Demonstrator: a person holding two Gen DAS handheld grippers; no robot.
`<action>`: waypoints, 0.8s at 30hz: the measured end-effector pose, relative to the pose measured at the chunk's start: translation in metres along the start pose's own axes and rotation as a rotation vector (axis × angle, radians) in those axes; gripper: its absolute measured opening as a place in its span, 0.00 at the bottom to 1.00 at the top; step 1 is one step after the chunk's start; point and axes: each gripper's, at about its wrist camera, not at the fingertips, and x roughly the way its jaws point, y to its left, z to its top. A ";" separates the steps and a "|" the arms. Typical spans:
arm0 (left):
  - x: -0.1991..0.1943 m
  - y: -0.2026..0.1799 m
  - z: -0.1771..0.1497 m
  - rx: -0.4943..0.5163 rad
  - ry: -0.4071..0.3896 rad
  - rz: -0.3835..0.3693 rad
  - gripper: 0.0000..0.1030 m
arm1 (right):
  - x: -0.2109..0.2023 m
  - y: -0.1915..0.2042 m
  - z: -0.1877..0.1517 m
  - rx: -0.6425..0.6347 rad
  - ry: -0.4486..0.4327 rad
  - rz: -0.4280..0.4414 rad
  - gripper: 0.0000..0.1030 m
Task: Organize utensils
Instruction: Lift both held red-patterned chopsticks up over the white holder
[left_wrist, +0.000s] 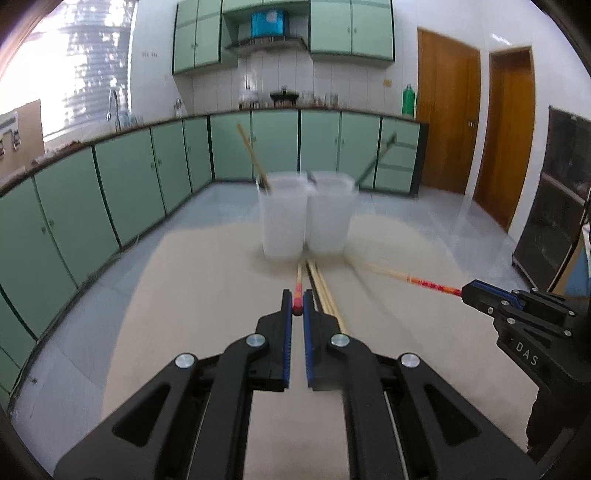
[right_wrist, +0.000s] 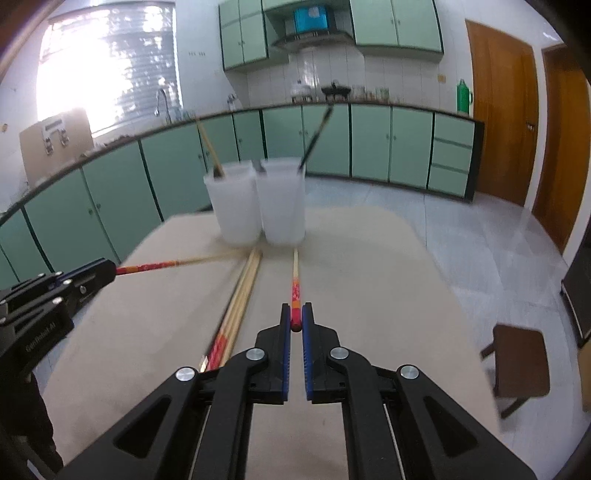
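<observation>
the left gripper has its blue pads pinched on the red-patterned butt of one chopstick. the stick's long axis runs straight ahead from the fingertips toward the left cup, its pale tip ending just short of that cup's base. the right gripper pinches the butt of a second red-ended chopstick the same way. this one also points forward along the fingers, toward the right cup, with its tip just before the base.

taking the cup pair as the landmark: the two translucent cups stand touching side by side at the far end of the beige table. each gripper sits on the near side, the left one facing the left cup and the right one facing the right cup, so each is the nearer hand for its own cup. between the two held sticks, on the near side of the cups, lies a loose bundle of chopsticks on the table, long axes also pointing at the cups. a wooden stick already leans out of the left cup and a dark one out of the right cup.

as a judgement, the coming move turns on this: the rims lie ahead of and above the tips, while the sticks point low at the cup bases. each tip likely needs to clear a rim before the stick can drop in. motion blur makes the exact tip heights hard to tell.
</observation>
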 end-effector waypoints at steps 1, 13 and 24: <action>-0.002 0.002 0.006 0.000 -0.014 -0.002 0.05 | -0.003 -0.001 0.006 -0.004 -0.012 0.004 0.06; -0.011 0.013 0.081 -0.008 -0.156 -0.055 0.05 | -0.016 -0.002 0.089 -0.031 -0.123 0.096 0.06; -0.014 0.020 0.129 -0.046 -0.225 -0.134 0.05 | -0.021 0.004 0.162 -0.079 -0.171 0.190 0.06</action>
